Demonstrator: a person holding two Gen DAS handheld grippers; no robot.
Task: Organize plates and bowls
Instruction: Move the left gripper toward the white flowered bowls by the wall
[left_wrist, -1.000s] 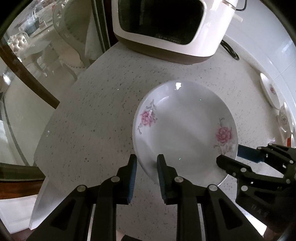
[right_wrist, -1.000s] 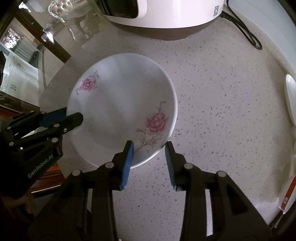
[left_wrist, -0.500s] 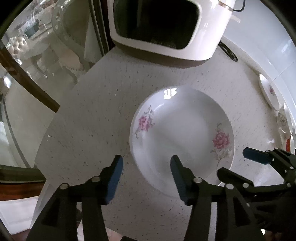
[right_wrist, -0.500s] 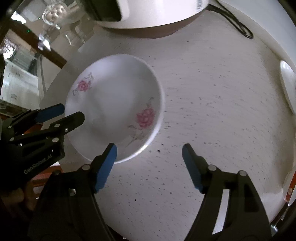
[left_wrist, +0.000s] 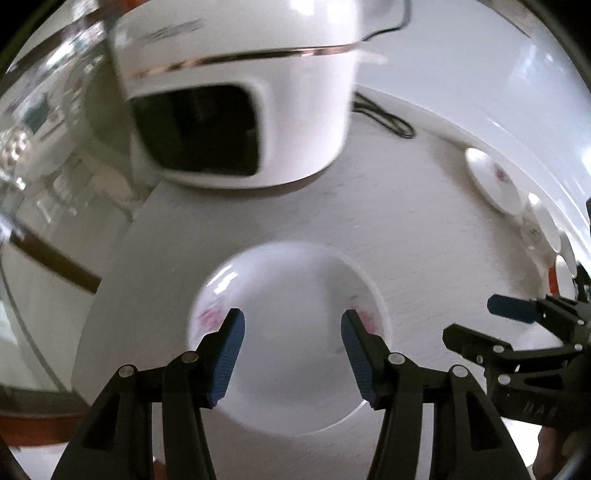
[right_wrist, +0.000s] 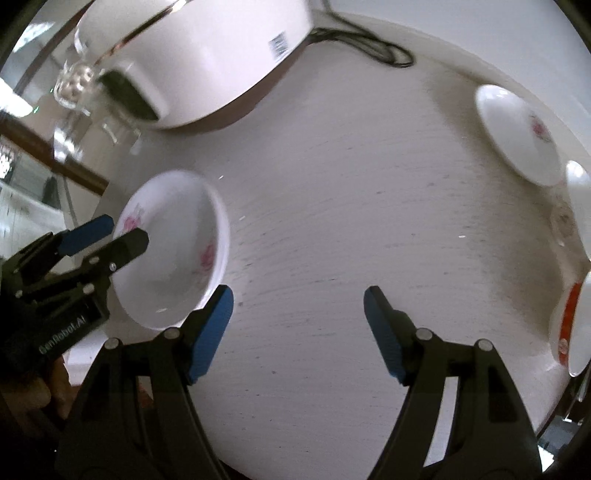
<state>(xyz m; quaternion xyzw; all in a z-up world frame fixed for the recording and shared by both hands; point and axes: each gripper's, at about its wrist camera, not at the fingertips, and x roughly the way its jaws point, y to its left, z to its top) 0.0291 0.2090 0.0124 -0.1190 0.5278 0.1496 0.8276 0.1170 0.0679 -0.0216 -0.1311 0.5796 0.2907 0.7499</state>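
- Left gripper: jaws spread wide, nothing between them. It hangs above the flowered plate, blue pads framing the plate's near half from overhead, not touching the rim as far as the blurred view lets me tell.
- Right gripper: jaws equally wide, empty, over bare speckled counter. Flowered plate lies to its left, rim just beside the left pad in the right wrist view; contact doubtful.
- Flowered plate sits flat on the counter near the front-left edge, right way up, pink blooms on opposite sides of the well. Round, so no long axis to line up with; any rim point serves.
- Farther back right, along the wall: second plate, same pink flower, well apart from the first. Beyond it more white dishes bunched at the frame edge; count unclear.
- Key relation, my judgement: remaining dishes lie ahead and to the right of both grippers, and the right gripper is nearer. A reach forward-right looks like the next call.
- Far back: white cooker, cord trailing behind.
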